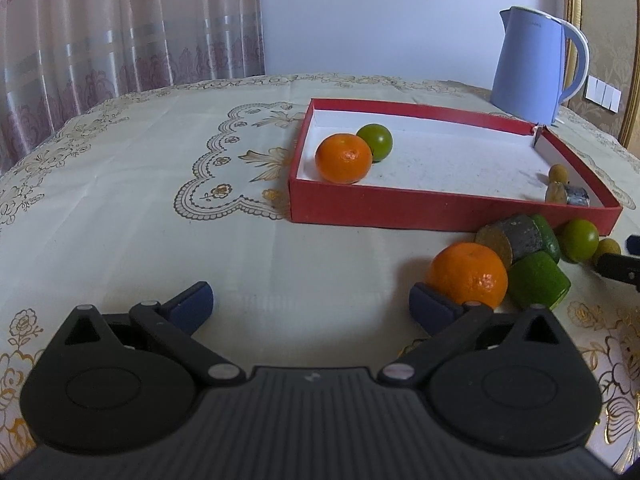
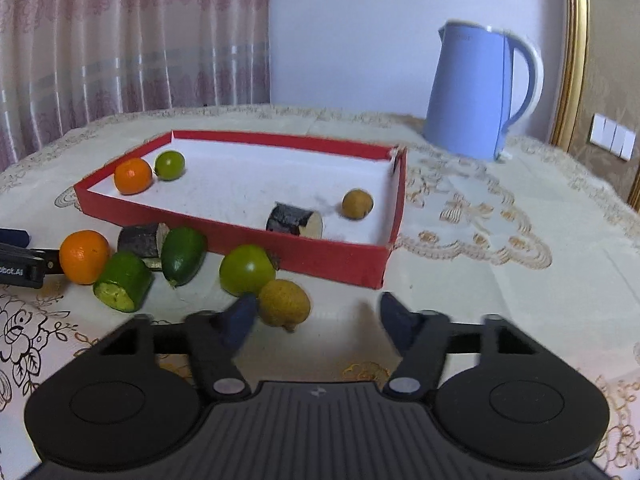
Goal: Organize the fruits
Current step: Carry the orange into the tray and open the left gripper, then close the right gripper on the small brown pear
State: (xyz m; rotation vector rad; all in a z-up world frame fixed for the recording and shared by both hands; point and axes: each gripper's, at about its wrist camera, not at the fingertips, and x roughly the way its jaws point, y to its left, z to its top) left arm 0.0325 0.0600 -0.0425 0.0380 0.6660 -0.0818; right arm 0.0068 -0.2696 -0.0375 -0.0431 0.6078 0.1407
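With some fruit already in the red box (image 2: 304,258), the right hand-held gripper (image 2: 316,320), apparently empty and part-open, must enclose the yellowish fruit (image 2: 285,303) at lower centre.

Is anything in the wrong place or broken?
Yes. Six fruits lie in a heap on the cloth in front of the red box, not in it. The box's far right corner has split open. Four fruits are already inside.
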